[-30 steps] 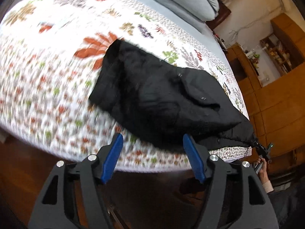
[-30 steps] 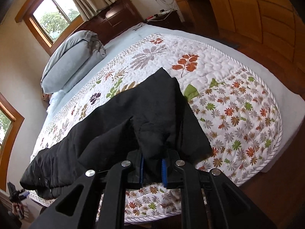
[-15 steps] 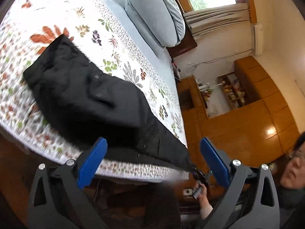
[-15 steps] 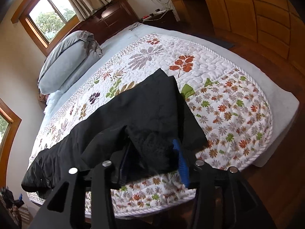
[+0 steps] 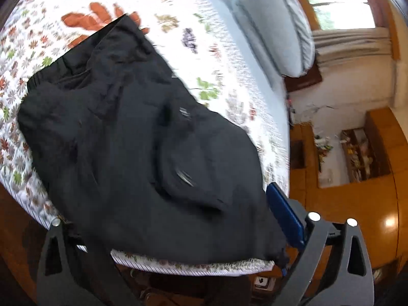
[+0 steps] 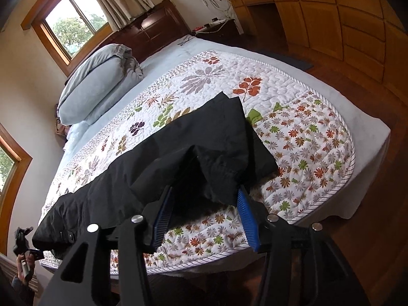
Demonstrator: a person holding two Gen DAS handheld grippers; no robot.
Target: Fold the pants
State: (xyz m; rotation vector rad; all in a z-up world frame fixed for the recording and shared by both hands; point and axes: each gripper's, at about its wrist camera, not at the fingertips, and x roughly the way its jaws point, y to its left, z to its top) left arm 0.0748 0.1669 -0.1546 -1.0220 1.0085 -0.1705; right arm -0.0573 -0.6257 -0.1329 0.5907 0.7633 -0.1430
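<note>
Black pants [image 5: 132, 137] lie across the near edge of a bed with a floral quilt [image 5: 76, 5]. My left gripper [image 5: 178, 232] is open, its jaws wide on either side of the pants' near end; only the right blue pad [image 5: 285, 214] shows, the left one is hidden by cloth. In the right wrist view the pants [image 6: 204, 137] stretch from the left edge to a folded end. My right gripper [image 6: 204, 214] is open, with a hanging corner of the pants between its pads and not pinched. The left gripper shows small at far left [image 6: 24, 242].
A folded grey duvet [image 6: 99, 81] lies at the head of the bed. Wooden cabinets [image 6: 344, 20] and a dark dresser [image 6: 153, 30] line the walls. Wooden floor [image 6: 382, 204] surrounds the bed. The quilt's edge [image 6: 280, 234] runs just beyond my right pads.
My right gripper opened and let go of the pants' corner, which now hangs loose between the pads. My left gripper stayed open and swung in over the pants' other end.
</note>
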